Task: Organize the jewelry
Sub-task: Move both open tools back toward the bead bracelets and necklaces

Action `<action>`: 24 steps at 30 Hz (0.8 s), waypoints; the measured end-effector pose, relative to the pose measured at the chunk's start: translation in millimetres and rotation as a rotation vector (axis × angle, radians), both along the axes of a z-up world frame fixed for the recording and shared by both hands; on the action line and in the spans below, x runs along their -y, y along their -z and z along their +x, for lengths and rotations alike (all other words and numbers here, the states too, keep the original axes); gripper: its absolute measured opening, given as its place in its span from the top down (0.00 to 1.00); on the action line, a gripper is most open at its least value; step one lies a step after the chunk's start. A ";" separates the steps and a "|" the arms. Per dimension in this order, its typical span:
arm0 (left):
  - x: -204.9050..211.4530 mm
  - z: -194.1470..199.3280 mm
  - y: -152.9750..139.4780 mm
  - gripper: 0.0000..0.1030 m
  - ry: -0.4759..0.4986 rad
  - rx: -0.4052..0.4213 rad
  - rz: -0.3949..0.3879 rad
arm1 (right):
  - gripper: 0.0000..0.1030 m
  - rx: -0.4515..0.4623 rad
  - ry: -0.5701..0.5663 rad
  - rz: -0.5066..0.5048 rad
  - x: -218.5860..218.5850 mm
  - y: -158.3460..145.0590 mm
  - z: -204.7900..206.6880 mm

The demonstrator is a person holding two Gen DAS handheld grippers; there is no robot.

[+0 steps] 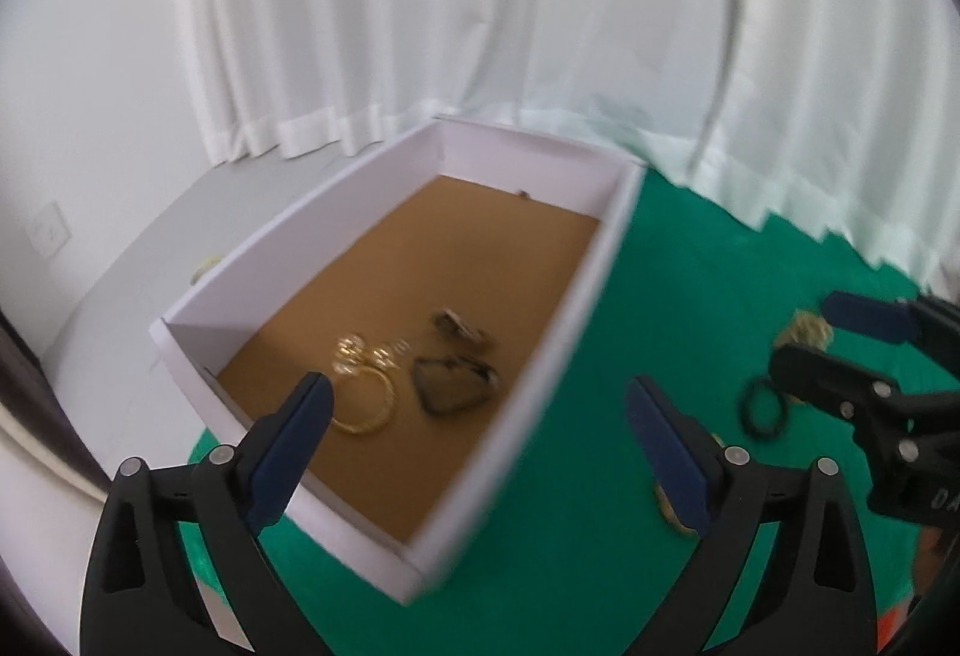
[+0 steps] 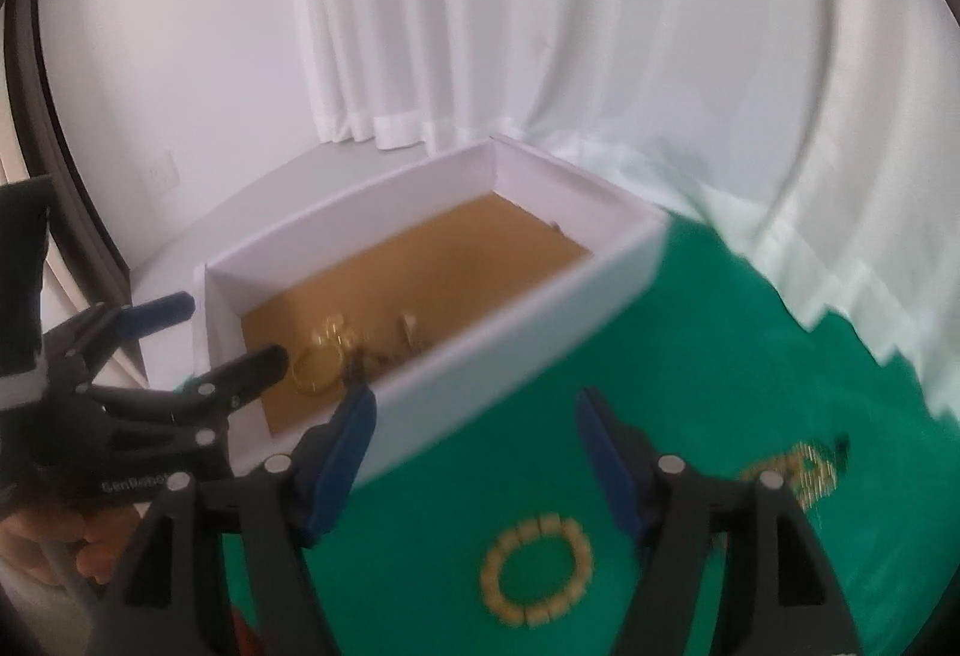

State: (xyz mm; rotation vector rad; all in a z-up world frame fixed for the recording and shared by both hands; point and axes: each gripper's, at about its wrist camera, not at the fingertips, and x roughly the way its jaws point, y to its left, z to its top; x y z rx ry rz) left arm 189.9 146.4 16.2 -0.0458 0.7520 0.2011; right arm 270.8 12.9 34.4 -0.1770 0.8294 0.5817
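Beaded bracelet (image 2: 537, 571), cream ring flat on the green cloth (image 2: 750, 356), outside the white box (image 2: 516, 344), directly below and between the fingers of the right gripper (image 2: 477, 467), the nearer one, jaws wide apart, empty; left gripper (image 1: 480, 452) over the box, likewise apart, empty.

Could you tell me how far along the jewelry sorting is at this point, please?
Partly done. The white box already holds a gold bracelet and some dark pieces. Nothing is in hand: the left tool and right tool are both open and empty. Still left on the green cloth: a beaded bracelet, a gold piece and a black ring.
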 end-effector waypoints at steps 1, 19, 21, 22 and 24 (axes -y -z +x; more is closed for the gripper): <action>7.4 -4.9 1.0 0.05 0.017 -0.003 0.005 | 0.32 -0.009 0.012 0.001 9.0 2.7 -6.4; 83.6 -24.8 3.8 0.05 0.134 -0.016 -0.081 | 0.32 0.073 0.146 -0.119 113.1 -0.5 -74.2; 90.7 -23.0 5.5 0.05 0.146 -0.020 -0.075 | 0.32 0.072 0.161 -0.101 120.7 -1.5 -73.7; 94.6 -22.4 7.2 0.05 0.155 -0.025 -0.070 | 0.32 0.072 0.170 -0.093 124.6 -1.6 -73.3; 99.8 -22.1 10.5 0.05 0.167 -0.032 -0.065 | 0.32 0.071 0.180 -0.082 129.4 -1.3 -70.5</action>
